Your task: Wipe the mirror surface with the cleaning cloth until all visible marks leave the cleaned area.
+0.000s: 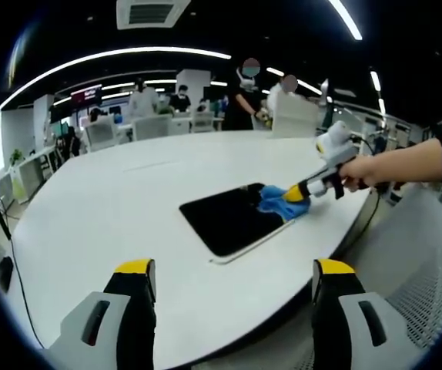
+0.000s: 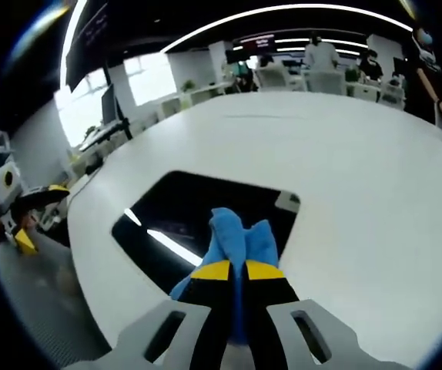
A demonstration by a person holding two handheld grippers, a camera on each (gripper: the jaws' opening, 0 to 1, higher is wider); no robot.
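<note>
A dark rectangular mirror [image 1: 225,219] lies flat on the white table [image 1: 113,208]. In the left gripper view my left gripper [image 1: 232,279] hovers open over the table's near edge, well short of the mirror, with nothing between its fingers. My right gripper [image 1: 292,193] comes in from the right in a person's hand, shut on a blue cleaning cloth [image 1: 276,202] that rests on the mirror's right end. In the right gripper view my right gripper [image 2: 237,270] pinches the cloth [image 2: 236,235] over the mirror [image 2: 182,212], which reflects a bright ceiling light.
Several people stand around desks and chairs [image 1: 152,123] beyond the table's far side. A grey mesh chair [image 1: 429,270] sits close at the right of the left gripper view. The left gripper [image 2: 21,202] appears at the left edge of the right gripper view.
</note>
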